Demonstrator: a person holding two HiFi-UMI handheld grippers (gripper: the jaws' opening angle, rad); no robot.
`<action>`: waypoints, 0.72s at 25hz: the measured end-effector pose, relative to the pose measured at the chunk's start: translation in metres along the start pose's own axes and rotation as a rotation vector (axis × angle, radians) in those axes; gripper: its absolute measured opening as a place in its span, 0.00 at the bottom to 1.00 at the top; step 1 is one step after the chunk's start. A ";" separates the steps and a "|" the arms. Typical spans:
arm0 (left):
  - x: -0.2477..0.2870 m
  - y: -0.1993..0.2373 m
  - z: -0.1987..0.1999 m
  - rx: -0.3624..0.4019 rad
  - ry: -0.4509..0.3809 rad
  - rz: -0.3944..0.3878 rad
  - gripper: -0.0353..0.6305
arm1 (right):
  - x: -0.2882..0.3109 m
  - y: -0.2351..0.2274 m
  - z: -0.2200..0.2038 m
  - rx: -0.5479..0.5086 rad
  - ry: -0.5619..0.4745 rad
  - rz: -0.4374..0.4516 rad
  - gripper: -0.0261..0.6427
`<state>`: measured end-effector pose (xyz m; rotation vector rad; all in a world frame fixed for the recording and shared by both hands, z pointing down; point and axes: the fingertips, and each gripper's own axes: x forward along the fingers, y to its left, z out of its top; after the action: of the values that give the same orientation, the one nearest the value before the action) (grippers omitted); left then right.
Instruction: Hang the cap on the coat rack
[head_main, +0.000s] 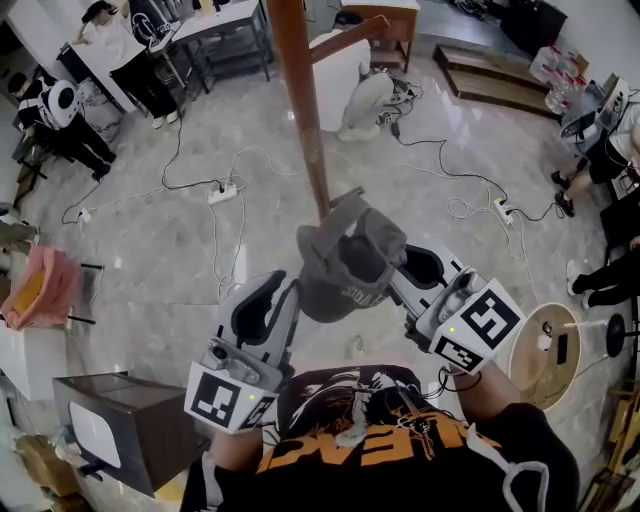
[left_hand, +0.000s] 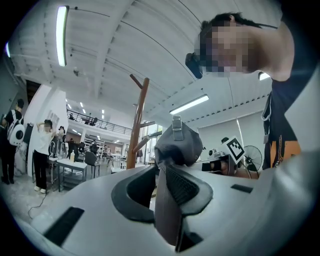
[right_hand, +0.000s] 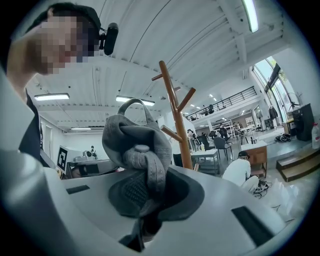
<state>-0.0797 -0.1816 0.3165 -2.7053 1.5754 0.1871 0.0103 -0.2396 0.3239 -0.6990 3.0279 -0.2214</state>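
Right gripper view: button (right_hand: 141, 148) on cap (right_hand: 124, 136)

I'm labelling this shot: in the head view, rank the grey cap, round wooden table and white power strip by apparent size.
1. grey cap, largest, but nearest the camera.
2. round wooden table, somewhat smaller.
3. white power strip, smallest by far.

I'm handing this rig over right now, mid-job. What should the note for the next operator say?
Left gripper: shut on one side of the cap.
Right gripper: shut on the other side, with fabric bunched in its grip.
Cap: grey, held up between both grippers, close in front of the coat rack pole.
Done: the cap is gripped and at the rack.
Left: it is on no peg yet. Lift it over one, then release both grippers.
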 end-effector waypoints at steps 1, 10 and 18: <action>0.005 0.006 -0.001 -0.004 0.008 0.005 0.18 | 0.007 -0.008 0.002 0.003 0.004 0.000 0.11; 0.020 0.052 0.010 -0.010 0.023 -0.013 0.18 | 0.054 -0.033 0.012 -0.004 0.026 -0.058 0.11; 0.031 0.074 0.011 -0.025 0.018 -0.087 0.18 | 0.075 -0.049 0.008 0.007 0.048 -0.135 0.11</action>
<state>-0.1299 -0.2449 0.3064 -2.7953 1.4664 0.1837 -0.0352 -0.3165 0.3236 -0.9124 3.0258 -0.2549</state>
